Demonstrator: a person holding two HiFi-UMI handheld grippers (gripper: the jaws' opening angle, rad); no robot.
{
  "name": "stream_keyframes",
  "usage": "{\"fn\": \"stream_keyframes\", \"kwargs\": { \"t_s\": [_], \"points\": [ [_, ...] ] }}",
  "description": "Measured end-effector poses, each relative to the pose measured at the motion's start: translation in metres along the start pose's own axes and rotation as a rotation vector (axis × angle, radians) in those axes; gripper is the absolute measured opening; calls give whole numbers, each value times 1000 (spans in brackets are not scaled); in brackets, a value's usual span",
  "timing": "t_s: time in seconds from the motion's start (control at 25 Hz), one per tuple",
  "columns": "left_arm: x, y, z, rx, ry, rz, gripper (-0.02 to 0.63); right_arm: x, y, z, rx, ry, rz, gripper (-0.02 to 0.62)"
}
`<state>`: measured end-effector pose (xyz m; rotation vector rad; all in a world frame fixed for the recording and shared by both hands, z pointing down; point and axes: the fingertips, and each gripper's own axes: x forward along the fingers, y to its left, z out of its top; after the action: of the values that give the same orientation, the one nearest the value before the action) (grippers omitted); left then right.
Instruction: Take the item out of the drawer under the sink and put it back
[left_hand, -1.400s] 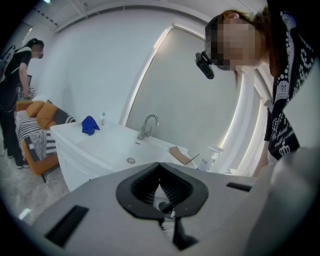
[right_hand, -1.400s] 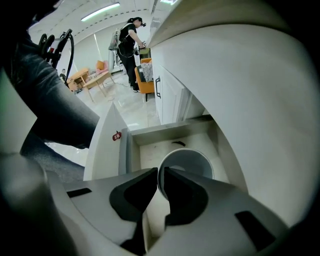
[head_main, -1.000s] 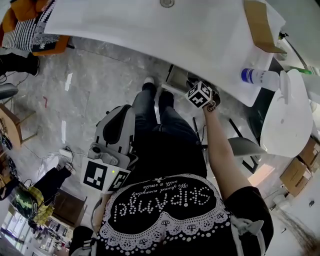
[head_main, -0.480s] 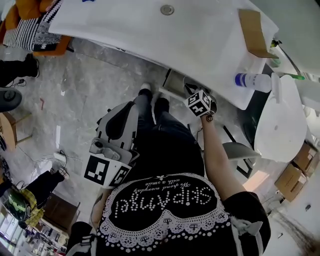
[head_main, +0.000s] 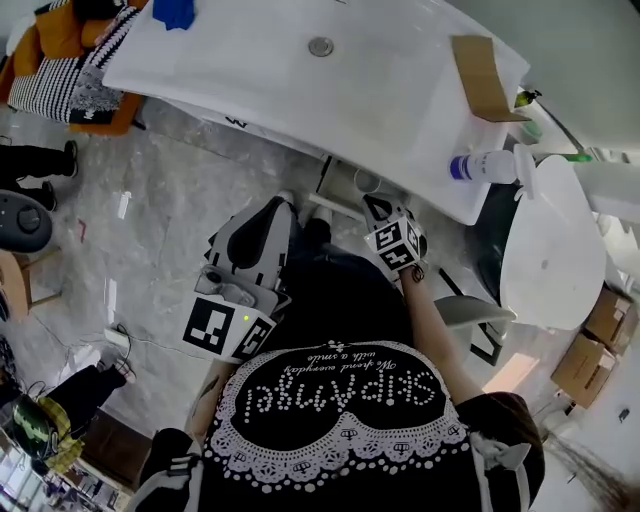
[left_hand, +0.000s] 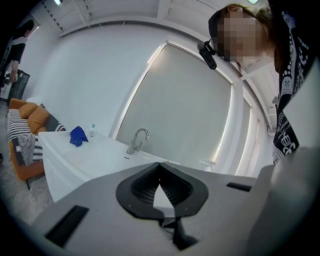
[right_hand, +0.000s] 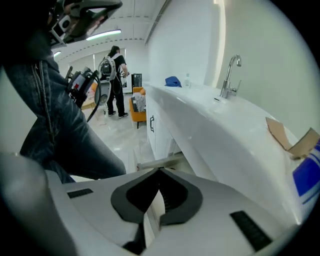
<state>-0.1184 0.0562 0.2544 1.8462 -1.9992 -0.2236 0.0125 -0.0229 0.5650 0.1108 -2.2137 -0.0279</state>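
The right gripper (right_hand: 160, 171) has pulled back from the counter edge toward the person's legs since the earlier frame. Its marker cube, then tucked at the edge, now sits clear of it. Its jaws have just closed, tips meeting, nothing between them. The left gripper (left_hand: 160, 165) sits slightly higher by the left thigh, jaws also together and empty.

Just past the right gripper, the drawer (head_main: 338, 176) under the sink stands pulled open as before. The item (head_main: 367, 181) lies inside it: small, round, pale rim, darker centre, too small to identify.

Beyond is the white counter (head_main: 260, 70), with a cardboard piece (head_main: 480, 75) and a blue-capped bottle (head_main: 482, 165) at its right end. The faucet (right_hand: 230, 75) and a blue cloth (head_main: 173, 12) are farther along.
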Motion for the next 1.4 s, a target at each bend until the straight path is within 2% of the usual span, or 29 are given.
{"fn": "stream_keyframes", "kwargs": {
  "t_s": [0.2, 0.4, 0.6, 0.72, 0.92, 1.16, 1.4],
  "points": [
    [13, -6, -5, 1, 16, -69, 3, -39, -12, 17, 32, -115, -95, 17],
    [31, -13, 1, 34, 47, -157, 3, -80, -18, 32, 113, -208, -193, 17],
    [38, -21, 14, 40, 55, -243, 3, -118, -26, 66, 232, -321, -283, 17],
    [36, -22, 20, 34, 58, -276, 3, -133, -23, 87, 249, -352, -316, 17],
    [32, -14, 25, 29, 64, -303, 3, -143, -14, 110, 240, -375, -348, 17],
    [28, -15, 26, 23, 64, -331, 3, -157, -13, 121, 275, -401, -385, 17],
    [14, 3, 32, 33, 54, -311, 3, -163, -8, 131, 276, -417, -404, 17]
  ]
}}
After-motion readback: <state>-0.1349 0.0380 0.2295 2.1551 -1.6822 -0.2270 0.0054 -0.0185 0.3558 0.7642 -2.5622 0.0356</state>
